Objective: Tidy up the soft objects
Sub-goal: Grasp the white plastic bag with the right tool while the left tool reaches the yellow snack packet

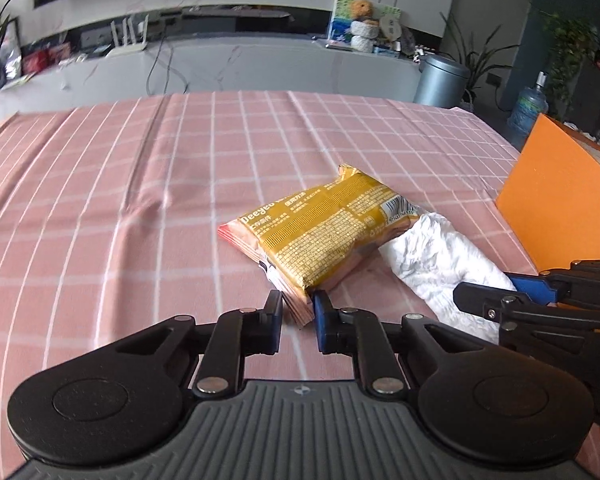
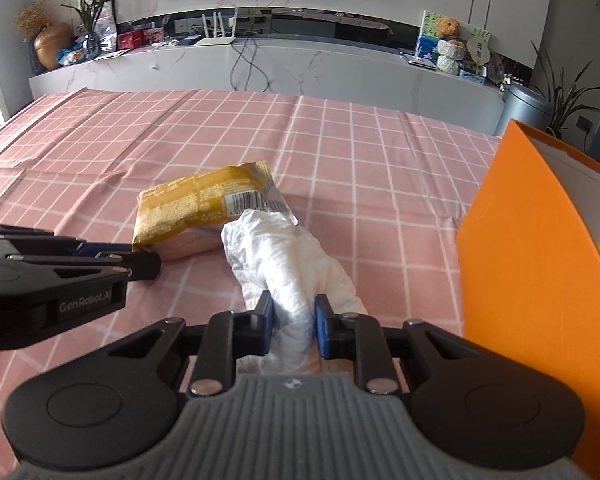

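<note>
Fingers of left gripper (image 1: 298, 304) pinch yellow packet (image 1: 320, 236) edge; right gripper (image 2: 294, 318) clamps white bundle (image 2: 288, 264).

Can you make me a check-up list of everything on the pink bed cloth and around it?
Surface: pink checked cloth, wrinkled.
Job's things: yellow packet lying flat; white soft bundle beside it, touching; orange box at the right, open.
Clutter: nothing seen on the cloth.
Grippers: left gripper shut on the packet's near corner; right gripper shut on the bundle.
Cables: dark cords hang down the white counter.
Surroundings: plants, router, grey bin, water bottle.
</note>
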### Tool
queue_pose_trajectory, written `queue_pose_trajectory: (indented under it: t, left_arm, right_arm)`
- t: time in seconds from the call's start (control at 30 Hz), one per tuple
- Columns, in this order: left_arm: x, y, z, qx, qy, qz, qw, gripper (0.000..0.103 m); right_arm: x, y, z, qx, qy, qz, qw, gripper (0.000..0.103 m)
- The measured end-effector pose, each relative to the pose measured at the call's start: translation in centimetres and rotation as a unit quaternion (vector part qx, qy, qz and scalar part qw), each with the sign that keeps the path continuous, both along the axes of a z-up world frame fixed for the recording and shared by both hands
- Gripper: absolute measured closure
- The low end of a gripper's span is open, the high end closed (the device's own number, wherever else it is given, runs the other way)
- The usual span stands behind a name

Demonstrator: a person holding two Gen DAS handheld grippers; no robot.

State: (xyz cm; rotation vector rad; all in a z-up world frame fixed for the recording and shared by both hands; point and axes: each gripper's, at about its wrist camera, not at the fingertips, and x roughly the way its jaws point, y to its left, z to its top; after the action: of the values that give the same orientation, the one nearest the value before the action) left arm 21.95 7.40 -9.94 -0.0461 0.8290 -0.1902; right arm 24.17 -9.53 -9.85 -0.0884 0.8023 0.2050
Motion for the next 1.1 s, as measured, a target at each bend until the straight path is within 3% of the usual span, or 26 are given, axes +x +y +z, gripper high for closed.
queue_pose_trajectory:
  t: [0.43,0.7,0.87,0.97,1.1]
  left_arm:
    - [-9.9,1.3,2.1,-0.005,0.015,0.073,0.9972,0.085]
    - [-13.5,-0.1,1.9,-0.01,0.029,0.074,0.9968,0.081]
    - [-14.4,-0.4,1.9,-0.039,0.025,0.056,0.9973,0.081]
    - [-15.0,-0.3,2.4,-0.04,0.011,0.058,0.9974,0.068]
    - [-16.1,0.0,3.5,-0.035,-0.027,0.072,0.9964,0.026]
  right_arm:
    - [-8.7,0.8,0.9,0.037,0.018,0.06,0.997,0.085]
    - [-11.6,0.3,0.8,0.054,0.033,0.075,0.995,0.085]
    - [-12.2,-0.2,0.5,0.086,0.049,0.079,0.992,0.085]
    - [-12.5,-0.7,0.9,0.091,0.044,0.072,0.992,0.085]
    - [-13.2,-1.3,2.0,0.075,0.01,0.062,0.995,0.084]
